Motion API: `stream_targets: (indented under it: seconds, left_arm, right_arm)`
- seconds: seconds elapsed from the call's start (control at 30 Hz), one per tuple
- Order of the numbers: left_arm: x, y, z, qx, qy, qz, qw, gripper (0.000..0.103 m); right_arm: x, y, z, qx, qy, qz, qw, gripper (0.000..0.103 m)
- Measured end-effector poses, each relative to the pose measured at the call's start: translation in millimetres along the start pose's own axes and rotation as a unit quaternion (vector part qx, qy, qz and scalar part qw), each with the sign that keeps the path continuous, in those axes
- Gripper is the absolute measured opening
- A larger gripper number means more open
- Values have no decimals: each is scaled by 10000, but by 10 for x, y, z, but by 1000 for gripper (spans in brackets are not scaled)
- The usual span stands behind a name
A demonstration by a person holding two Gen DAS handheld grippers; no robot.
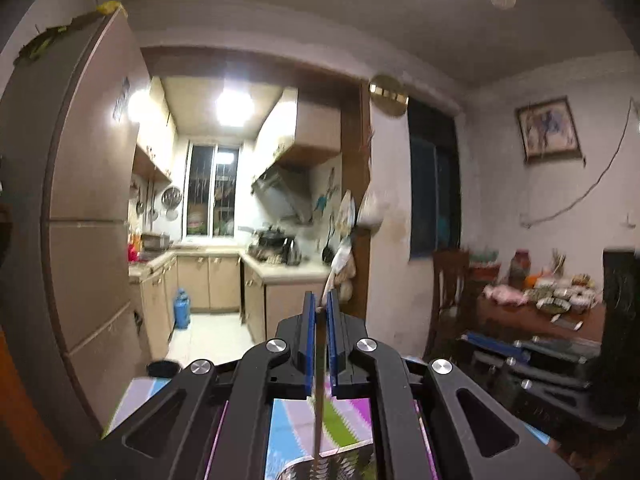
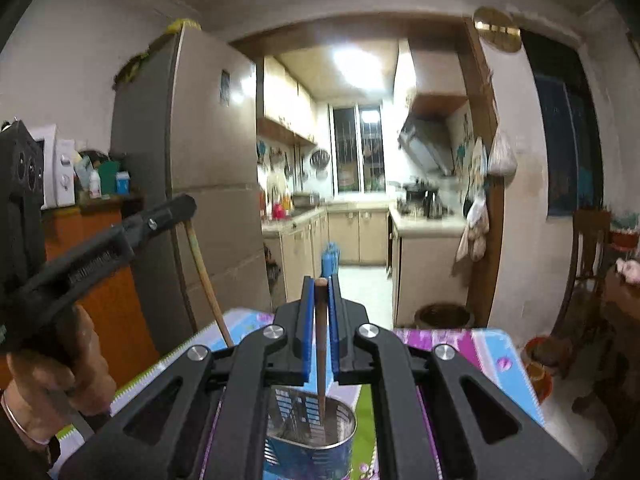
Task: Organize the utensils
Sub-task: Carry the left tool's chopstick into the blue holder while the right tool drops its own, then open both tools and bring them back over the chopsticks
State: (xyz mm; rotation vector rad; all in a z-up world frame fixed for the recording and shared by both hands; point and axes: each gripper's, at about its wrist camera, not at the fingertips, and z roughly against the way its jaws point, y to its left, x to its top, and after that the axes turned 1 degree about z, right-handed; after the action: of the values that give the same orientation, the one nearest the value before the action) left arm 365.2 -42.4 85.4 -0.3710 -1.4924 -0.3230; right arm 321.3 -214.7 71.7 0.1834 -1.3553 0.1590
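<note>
Left wrist view:
Left gripper [image 1: 320,312]: jaws are closed narrowly on a thin wooden stick [image 1: 319,392], held upright so its lower end hangs toward the metal holder [image 1: 320,472] at the bottom edge.
Bench [image 1: 288,420]: covered by a striped cloth.

Right wrist view:
Right gripper [image 2: 320,300]: jaws are clamped on a brown chopstick [image 2: 320,344], kept vertical so its tip is already inside the perforated utensil holder [image 2: 312,428].
Left gripper's stick [image 2: 206,276]: seen slanting down, apart from the holder; insertion is judged not yet done.
</note>
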Motion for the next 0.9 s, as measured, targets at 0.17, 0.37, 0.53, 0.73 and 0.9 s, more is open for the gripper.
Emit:
stream_targets:
  seconds: [0.17, 0.37, 0.53, 0.73, 0.9]
  left_arm:
    - [-452, 129, -200, 86, 367, 74, 9993, 7]
    - [-614, 223, -179, 304, 515, 173, 9981, 8]
    - [-86, 389, 371, 520, -171, 440, 9975, 8]
    - [472, 417, 1828, 1013, -1269, 149, 9866, 44]
    - [337, 264, 2971, 1329, -1301, -339, 9820, 78]
  right_arm:
    - [-303, 84, -168, 103, 319, -64, 9994, 5]
    - [-300, 182, -104, 54, 283, 1, 9996, 28]
    - [89, 60, 492, -115, -373, 31, 9992, 32]
    - [333, -148, 1849, -504, -1149, 282, 9917, 56]
    - [15, -206, 2908, -961, -1294, 410, 9861, 74]
